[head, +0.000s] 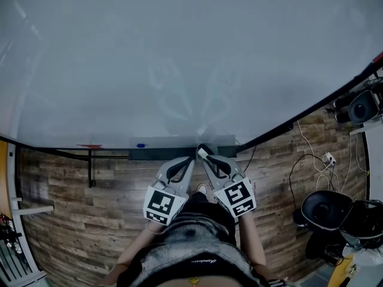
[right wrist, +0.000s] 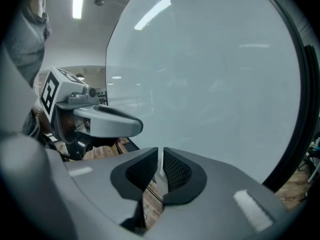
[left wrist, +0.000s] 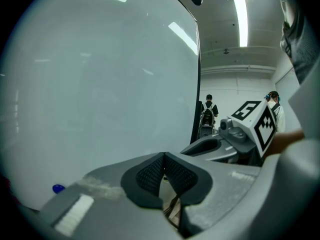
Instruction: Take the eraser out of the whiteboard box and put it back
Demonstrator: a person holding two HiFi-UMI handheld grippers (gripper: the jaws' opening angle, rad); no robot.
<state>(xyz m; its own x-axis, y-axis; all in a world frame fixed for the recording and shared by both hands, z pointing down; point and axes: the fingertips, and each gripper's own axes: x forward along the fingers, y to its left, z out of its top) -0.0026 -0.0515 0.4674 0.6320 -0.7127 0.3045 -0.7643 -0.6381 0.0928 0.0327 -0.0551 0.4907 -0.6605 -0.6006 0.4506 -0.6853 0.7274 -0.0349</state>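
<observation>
Left gripper [left wrist: 164,160] (dark mesh pads pressed together, nothing between them) hovers near the long grey whiteboard box [head: 161,142]. Right gripper [right wrist: 160,159] pinches a thin white eraser [head: 202,153] at that box's front edge, below the glossy pale whiteboard [head: 179,58].

A large whiteboard [head: 179,52] edged with a thin black frame fills the upper part of the head view, and black legs [head: 90,167] carry it over a floor [head: 72,214] of weathered brown wood planks. Toward the floor's right edge lie white cables [head: 306,154] and a white power strip [head: 328,158], with a round black tub [head: 326,211] near the lower right corner and a black speaker [head: 362,106] farther up that edge. Past the board's end, the left gripper view shows a white wall [left wrist: 240,89] under 1 long ceiling strip light [left wrist: 241,14].
</observation>
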